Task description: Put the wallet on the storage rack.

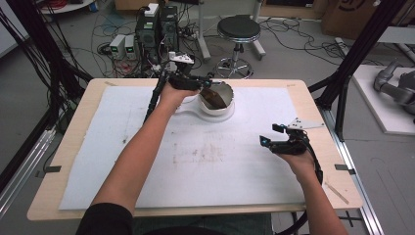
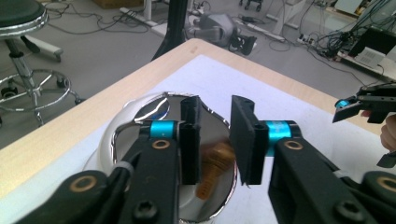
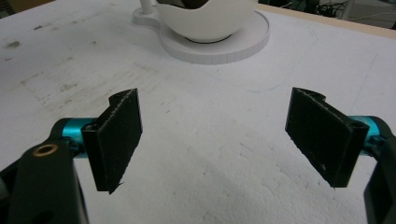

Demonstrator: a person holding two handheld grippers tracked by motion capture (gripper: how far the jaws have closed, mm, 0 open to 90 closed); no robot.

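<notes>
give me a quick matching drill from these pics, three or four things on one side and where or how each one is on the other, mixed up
Things
1. left gripper
2. right gripper
3. white bowl
4. stool

Places or states
A. on the floor beyond the table's far edge
B. jaws wide apart over bare white mat, holding nothing
C. sits on a round white base at the far side of the mat
D. jaws parted over the shiny bowl opening

Pairs: 1-D, 2-B, 3-C, 4-A
</notes>
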